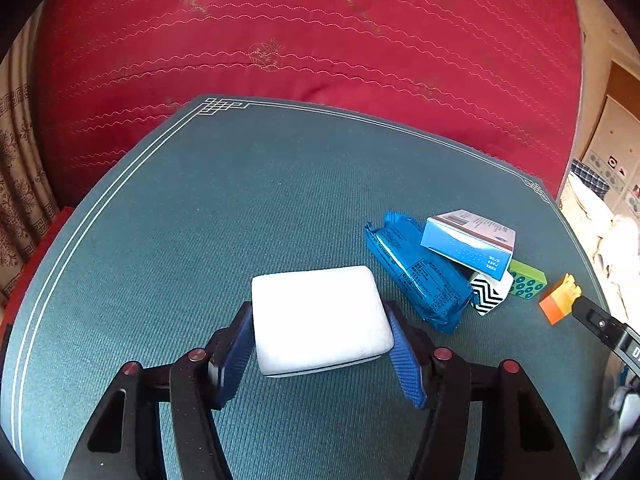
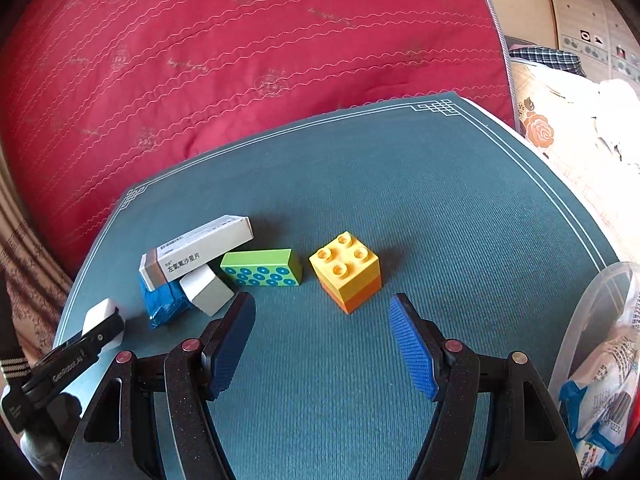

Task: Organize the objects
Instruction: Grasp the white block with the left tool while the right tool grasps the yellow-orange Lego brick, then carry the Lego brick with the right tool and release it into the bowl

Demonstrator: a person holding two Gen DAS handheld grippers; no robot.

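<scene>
The white sponge block (image 1: 320,318) lies flat on the teal mat (image 1: 240,200), toward its near edge, between the blue pads of the left claw (image 1: 322,350). That claw is clenched on it, both pads pressing its short sides.

Just to its right sits a small heap: a blue foil packet (image 1: 416,276), a blue-and-white carton (image 1: 470,242) leaning across the packet, a zigzag-patterned block (image 1: 488,294) under the carton, and a green dotted brick (image 1: 526,278) just beyond.

Further right stands the yellow-and-orange brick (image 2: 346,270), studs up, apart from the green one. The right claw (image 2: 322,344) hangs just in front of it, released, its pads spread wider than the brick and touching nothing.

A clear plastic container (image 2: 592,320) with packets stands at the mat's right edge. A red quilt (image 1: 300,32) lies behind the mat.
</scene>
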